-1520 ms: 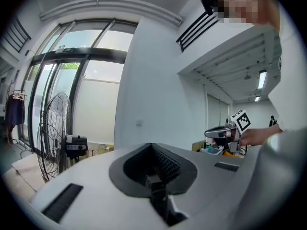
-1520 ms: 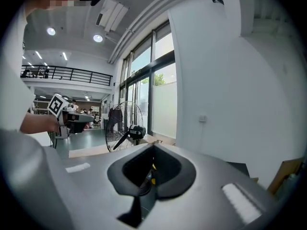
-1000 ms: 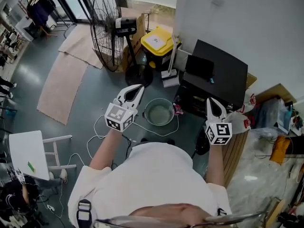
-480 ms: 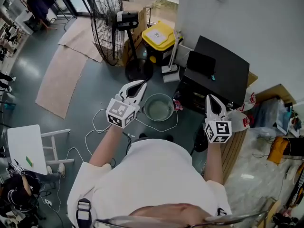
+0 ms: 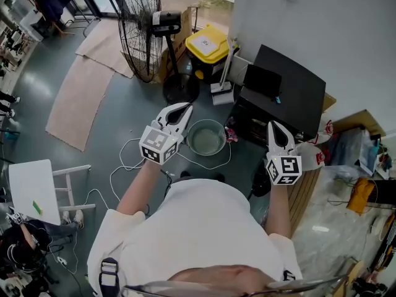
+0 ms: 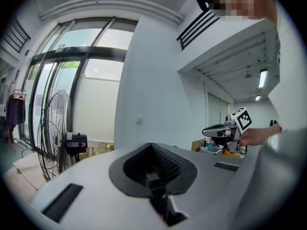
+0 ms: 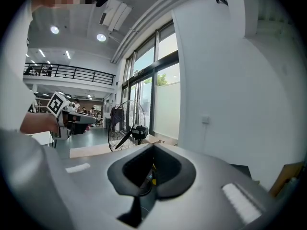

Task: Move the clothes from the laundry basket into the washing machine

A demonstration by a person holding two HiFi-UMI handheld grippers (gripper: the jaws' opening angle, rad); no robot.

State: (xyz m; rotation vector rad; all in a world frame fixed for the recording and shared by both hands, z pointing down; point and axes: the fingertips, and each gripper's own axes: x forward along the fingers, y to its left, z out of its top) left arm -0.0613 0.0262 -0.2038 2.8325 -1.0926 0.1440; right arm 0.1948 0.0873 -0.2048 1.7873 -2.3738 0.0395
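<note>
A round pale-green basket (image 5: 207, 138) stands on the grey floor, and I make out no clothes in it. Right of it a black box-shaped machine (image 5: 291, 98) stands against the white wall, with a small pink thing (image 5: 231, 139) at its foot. My left gripper (image 5: 184, 109) hovers shut and empty just left of the basket. My right gripper (image 5: 274, 126) is held shut and empty over the machine's front edge. In the left gripper view the jaws (image 6: 156, 169) meet, and the right gripper (image 6: 218, 130) shows beyond. The right gripper view shows its closed jaws (image 7: 151, 169) and the left gripper (image 7: 79, 119).
A tall standing fan (image 5: 145, 36) and a yellow-lidded bin (image 5: 207, 47) stand behind the basket. White cables (image 5: 133, 166) loop on the floor by my feet. A white stool (image 5: 34, 193) is at the left, mats (image 5: 77, 101) lie beyond, and clutter (image 5: 359, 159) fills the right.
Both grippers stay about where they were, still shut. The head view has shifted slightly, so the floor things sit a little higher and to the right.
</note>
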